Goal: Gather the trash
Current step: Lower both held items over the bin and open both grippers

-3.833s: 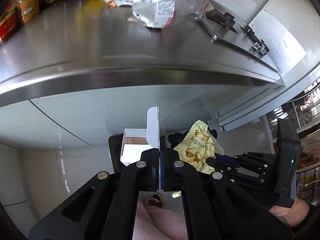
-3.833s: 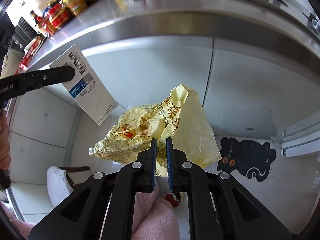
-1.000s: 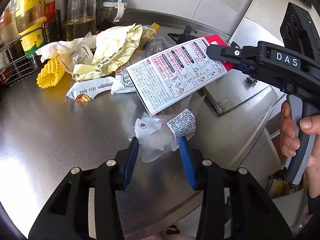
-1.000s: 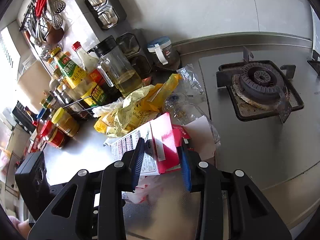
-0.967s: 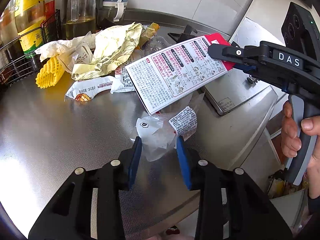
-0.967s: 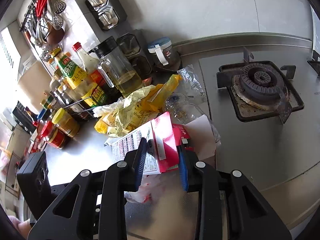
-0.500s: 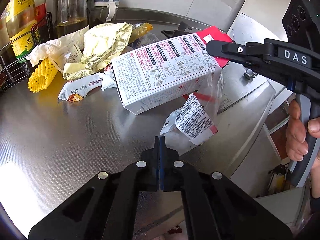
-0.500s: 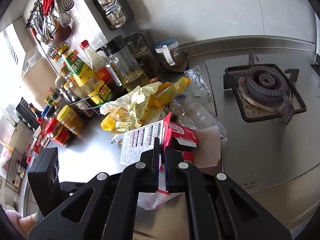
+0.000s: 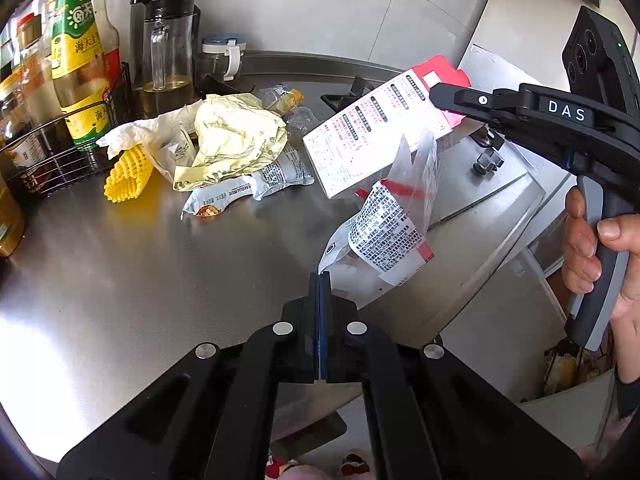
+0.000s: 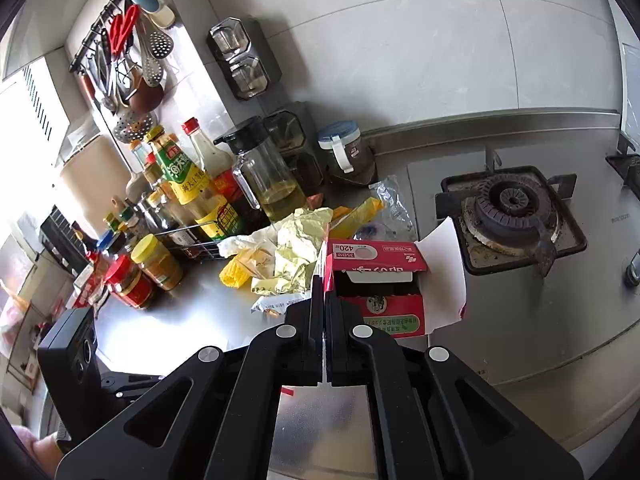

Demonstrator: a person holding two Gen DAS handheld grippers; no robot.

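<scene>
Left wrist view first: my left claw (image 9: 322, 280) is pinched tight on the lower edge of a clear plastic bag (image 9: 384, 232) with a printed label, and the bag hangs off the front part of the steel surface (image 9: 140, 272) rather than lying flat. Just behind it, my right claw (image 9: 448, 100) clamps the red flap of a printed carton (image 9: 368, 140), which is tilted and lifted off the surface. Still lying near the bottle rack are a crumpled yellow wrapper (image 9: 236, 140), a snack packet (image 9: 248, 192) and a yellow foam net (image 9: 128, 176).

Right wrist view: the right claw (image 10: 323, 280) is closed on the carton's (image 10: 376, 284) open side flap, with the box mouth facing the camera and the stove burner (image 10: 508, 208) off to the right. The loose pile sits just left of the carton.

To do this step well, I judge both pieces should be carried away together toward the bin, which I cannot see. I would keep both grips firm, since a thin bag edge and a single cardboard flap can slip or tear. I would lift clear before swinging, so the carton does not drag the pile or catch the burner.
</scene>
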